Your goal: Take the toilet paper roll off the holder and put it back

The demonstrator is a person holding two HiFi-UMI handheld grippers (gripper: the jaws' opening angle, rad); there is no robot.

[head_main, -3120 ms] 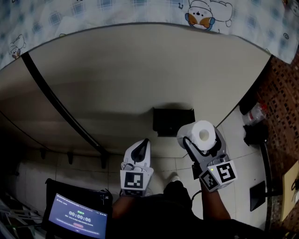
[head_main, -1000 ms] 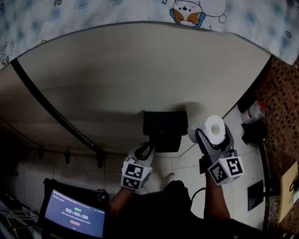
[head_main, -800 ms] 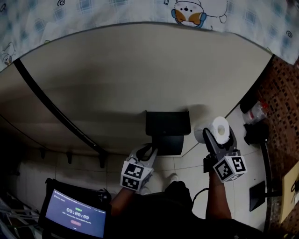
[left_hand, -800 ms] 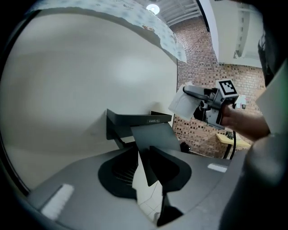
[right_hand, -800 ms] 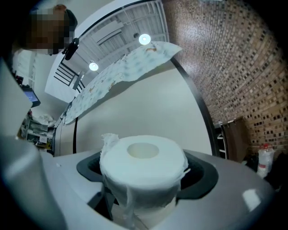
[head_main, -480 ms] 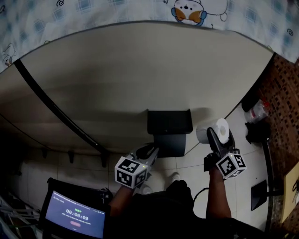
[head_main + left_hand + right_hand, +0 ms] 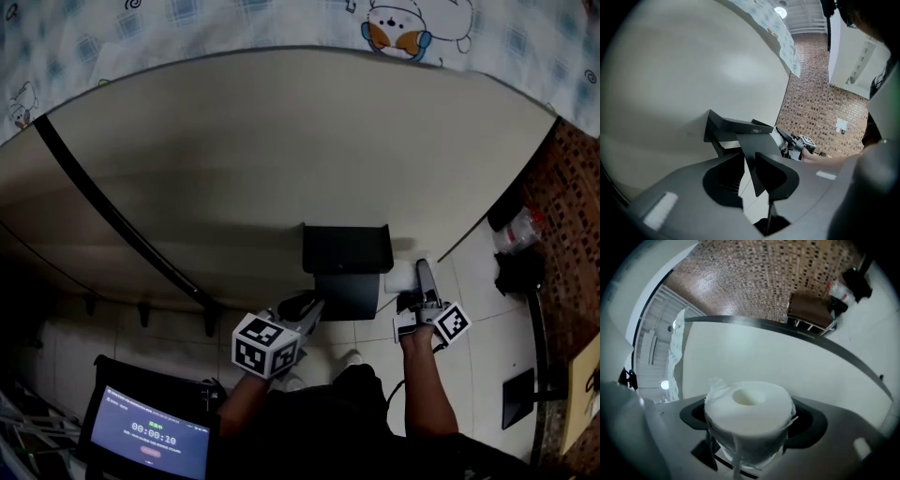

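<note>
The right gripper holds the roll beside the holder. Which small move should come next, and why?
Probably move the right gripper left, bringing the toilet paper roll under the holder's raised cover. The roll sits right of the holder, and the left gripper, whose jaws have just been closing on the cover, holds it up.

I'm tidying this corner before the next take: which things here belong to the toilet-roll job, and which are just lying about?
Job: toilet paper roll, clamped in the right gripper; black holder.
Lying about: timer tablet; black bag; cartoon-print cloth.
</note>
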